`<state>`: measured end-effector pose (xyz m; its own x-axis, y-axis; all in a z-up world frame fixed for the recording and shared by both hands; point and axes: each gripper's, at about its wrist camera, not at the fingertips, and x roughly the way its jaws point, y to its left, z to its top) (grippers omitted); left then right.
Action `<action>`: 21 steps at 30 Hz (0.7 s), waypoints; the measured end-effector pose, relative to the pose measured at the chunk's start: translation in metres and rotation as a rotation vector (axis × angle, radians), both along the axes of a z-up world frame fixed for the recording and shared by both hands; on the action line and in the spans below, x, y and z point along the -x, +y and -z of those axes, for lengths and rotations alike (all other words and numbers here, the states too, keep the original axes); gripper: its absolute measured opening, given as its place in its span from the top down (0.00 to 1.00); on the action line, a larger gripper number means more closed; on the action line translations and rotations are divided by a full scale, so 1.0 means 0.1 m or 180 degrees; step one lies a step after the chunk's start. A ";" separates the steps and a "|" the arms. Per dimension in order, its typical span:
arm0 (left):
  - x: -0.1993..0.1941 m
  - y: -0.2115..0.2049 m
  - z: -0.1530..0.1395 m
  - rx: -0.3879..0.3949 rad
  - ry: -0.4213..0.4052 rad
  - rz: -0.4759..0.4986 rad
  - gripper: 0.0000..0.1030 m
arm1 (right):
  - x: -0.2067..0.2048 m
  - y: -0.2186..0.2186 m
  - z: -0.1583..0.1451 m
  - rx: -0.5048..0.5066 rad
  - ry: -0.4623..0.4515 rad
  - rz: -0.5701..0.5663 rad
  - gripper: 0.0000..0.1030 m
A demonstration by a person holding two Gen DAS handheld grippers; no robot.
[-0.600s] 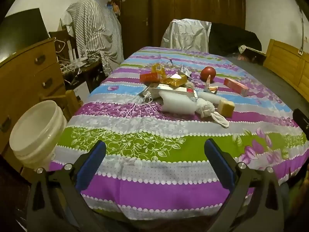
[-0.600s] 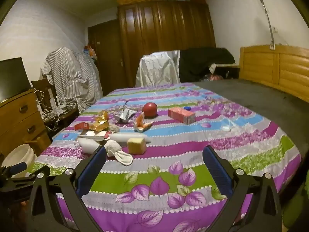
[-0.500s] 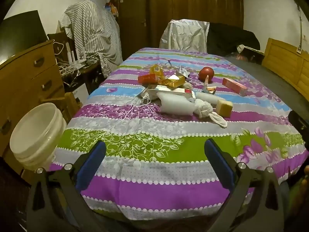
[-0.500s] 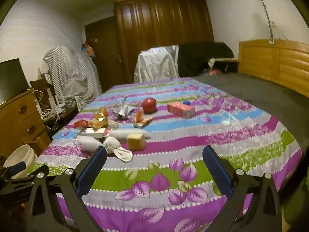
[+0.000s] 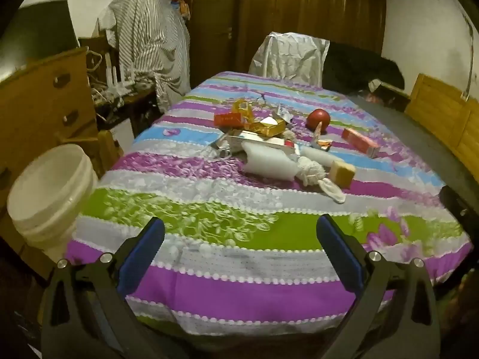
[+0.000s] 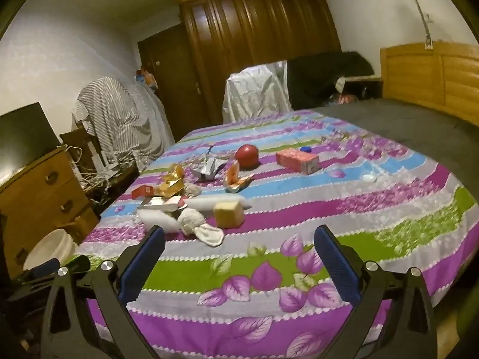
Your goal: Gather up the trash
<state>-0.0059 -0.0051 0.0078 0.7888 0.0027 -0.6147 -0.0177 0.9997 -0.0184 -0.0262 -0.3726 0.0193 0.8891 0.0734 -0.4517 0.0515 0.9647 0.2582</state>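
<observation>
Trash lies in a heap on the striped bedspread (image 5: 239,284): a white foam roll (image 5: 269,164), a yellowish sponge block (image 5: 342,173), a crumpled white cloth (image 5: 314,170), gold wrappers (image 5: 266,125), a red ball (image 5: 318,118) and a pink carton (image 5: 360,145). The right wrist view shows the same sponge block (image 6: 229,214), red ball (image 6: 247,155) and pink carton (image 6: 298,161). My left gripper (image 5: 241,242) is open above the bed's near edge, well short of the heap. My right gripper (image 6: 239,248) is open too, empty, just short of the cloth (image 6: 200,227).
A white bucket (image 5: 48,191) stands on the floor left of the bed, beside a wooden dresser (image 5: 45,101). The left gripper's tip (image 6: 60,264) shows low left in the right wrist view. A wooden headboard (image 6: 434,74), a wardrobe (image 6: 257,45) and a covered chair (image 6: 254,92) ring the bed.
Both views have crept forward a little, so the heap of trash looks slightly nearer. Both grippers stay open and empty.
</observation>
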 end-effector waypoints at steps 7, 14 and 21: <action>0.03 -0.01 -0.15 -0.0167 -0.0186 0.0055 0.05 | 0.04 0.06 -0.12 0.0180 -0.0094 -0.0033 0.04; 0.05 -0.02 -0.72 -0.0242 -0.0585 0.0066 0.05 | 0.12 0.09 -0.59 0.0260 -0.0378 -0.0063 0.04; 0.31 -0.07 -1.42 -0.0305 -0.1230 -0.0007 0.05 | 0.32 0.17 -1.03 0.0371 -0.0718 -0.0150 0.04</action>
